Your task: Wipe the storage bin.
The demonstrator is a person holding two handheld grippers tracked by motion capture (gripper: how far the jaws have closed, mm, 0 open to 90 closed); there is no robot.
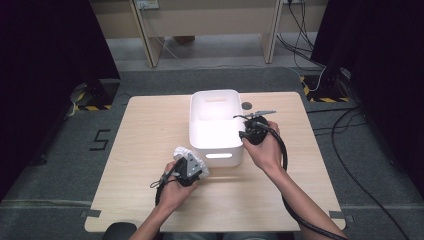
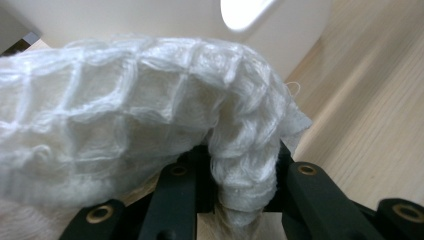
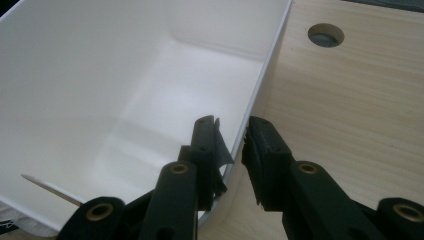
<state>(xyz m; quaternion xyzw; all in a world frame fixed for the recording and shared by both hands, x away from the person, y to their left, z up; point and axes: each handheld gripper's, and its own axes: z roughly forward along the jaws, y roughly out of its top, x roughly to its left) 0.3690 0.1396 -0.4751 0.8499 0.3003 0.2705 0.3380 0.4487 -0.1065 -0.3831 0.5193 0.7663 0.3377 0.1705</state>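
- Cloth (image 2: 150,115): white, waffle-woven, bunched, pinched in the left gripper (image 1: 189,169) just in front of the near wall of the white bin (image 1: 216,145), above the table (image 1: 150,130); a thick fold clamped between the nearly closed jaws, most of the fabric spilling to one side.
- Lift high enough to clear the near rim before moving over the opening; otherwise the hanging bulk likely catches on the wall.
- Carry to the middle of the bin, lower, then let go; releasing early probably leaves a corner draped over the edge.
- Right gripper (image 1: 248,131): astride the bin's right wall, one jaw inside, one outside, closed onto the rim (image 3: 260,85).
- Keep that hold firm and still, so the light bin does not slide or tip when the cloth brushes it.
- Avoid dragging fabric across the right gripper's jaws.
- Small round hole (image 3: 326,35) in the table beyond the bin: no concern.
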